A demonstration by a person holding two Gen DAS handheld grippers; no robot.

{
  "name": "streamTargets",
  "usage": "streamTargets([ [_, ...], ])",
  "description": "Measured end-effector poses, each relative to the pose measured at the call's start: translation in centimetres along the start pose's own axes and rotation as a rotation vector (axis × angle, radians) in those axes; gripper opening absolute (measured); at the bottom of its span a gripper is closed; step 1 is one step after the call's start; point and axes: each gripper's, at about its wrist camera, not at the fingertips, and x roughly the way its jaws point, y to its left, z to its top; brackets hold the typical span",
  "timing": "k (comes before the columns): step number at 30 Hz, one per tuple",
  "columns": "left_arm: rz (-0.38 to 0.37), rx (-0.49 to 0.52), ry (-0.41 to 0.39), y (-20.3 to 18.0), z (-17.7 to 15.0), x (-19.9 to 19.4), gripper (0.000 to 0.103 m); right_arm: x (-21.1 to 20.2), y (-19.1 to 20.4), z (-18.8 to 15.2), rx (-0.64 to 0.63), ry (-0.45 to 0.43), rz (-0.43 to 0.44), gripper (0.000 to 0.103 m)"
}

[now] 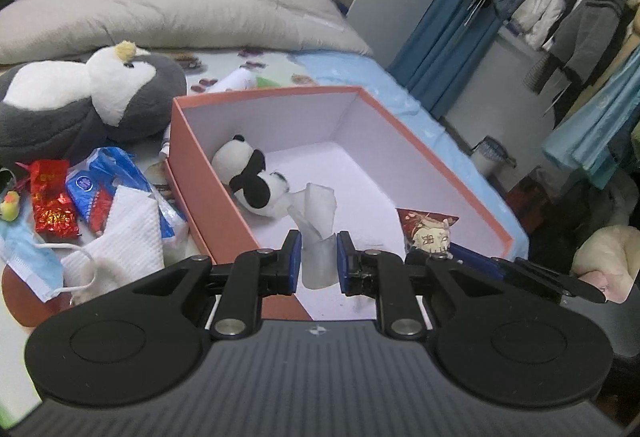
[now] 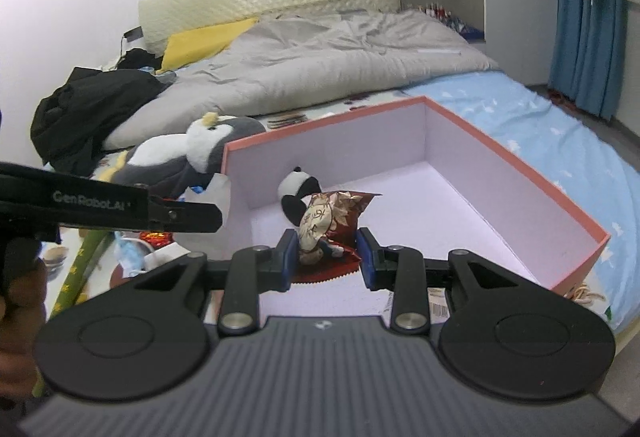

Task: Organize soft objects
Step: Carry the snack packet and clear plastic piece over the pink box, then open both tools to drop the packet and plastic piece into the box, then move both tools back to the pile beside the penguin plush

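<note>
An orange box [image 1: 192,173] with a white inside stands open on the bed; a small panda plush [image 1: 244,177] lies against its left wall. My left gripper [image 1: 318,249] hangs over the box's near end, shut on a crumpled white tissue [image 1: 318,209] that sticks up between the blue pads. My right gripper [image 2: 327,249] is shut on a red snack packet [image 2: 328,225] with a cartoon figure, held above the box floor just in front of the panda plush [image 2: 298,193]. In the left wrist view that red snack packet [image 1: 428,233] shows at the box's right side.
A big grey-and-white penguin plush [image 1: 92,93] lies left of the box. Beside it lie a blue tissue pack [image 1: 100,185], red foil packets [image 1: 52,201], a white cloth [image 1: 128,233] and a face mask [image 1: 24,257]. A grey duvet [image 2: 320,53] covers the bed's far half. Clothes [image 1: 580,9] hang at right.
</note>
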Motion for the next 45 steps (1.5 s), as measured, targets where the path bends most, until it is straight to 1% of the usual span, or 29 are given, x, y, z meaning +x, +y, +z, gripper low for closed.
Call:
streamTargets([
  [5, 0.01, 0.001, 0.056, 0.3, 0.7, 2.3, 0.022, 2.2, -1.7, 0.1, 0.029, 0.044, -0.014, 0.035],
  [8, 0.022, 0.002, 0.066, 0.5, 0.9, 3.3, 0.022, 3.4, -2.4, -0.1, 0.04, 0.07, -0.015, 0.035],
  [11, 0.022, -0.019, 0.074, 0.9, 1.0, 4.3, 0.023, 4.4, -2.8, -0.3, 0.045, 0.093, -0.018, 0.036],
  [13, 0.014, -0.037, 0.089, 1.1, 1.0, 4.8, 0.033, 4.8, -3.0, -0.4, 0.048, 0.105, -0.017, 0.037],
  [15, 0.016, -0.041, 0.079, 1.1, 0.8, 4.9, 0.034, 5.0, -3.4, -0.4, 0.061, 0.107, -0.004, 0.038],
  [21, 0.019, 0.005, 0.056, 0.3, 0.9, 4.5, 0.034, 5.2, -3.6, -0.5, 0.073, 0.111, -0.009, 0.039],
  [25, 0.018, 0.02, 0.037, -0.1, 0.6, 3.5, 0.034, 4.3, -3.4, -0.6, 0.073, 0.095, -0.006, 0.039],
  [31, 0.021, 0.039, 0.002, -0.2, -0.2, 0.9, 0.034, 2.1, -2.4, -0.6, 0.067, 0.056, 0.014, 0.039],
  [34, 0.028, 0.06, -0.011, -0.3, -1.1, -1.1, 0.034, 0.4, -1.5, -0.5, 0.067, 0.031, 0.03, 0.039],
  [38, 0.026, 0.062, -0.038, -0.1, -2.1, -4.0, 0.034, -2.0, -0.2, -0.4, 0.045, -0.006, 0.044, 0.039],
  [45, 0.035, 0.06, -0.066, 0.2, -4.6, -8.4, 0.034, -5.0, 2.0, -1.3, 0.023, -0.023, 0.079, 0.039],
])
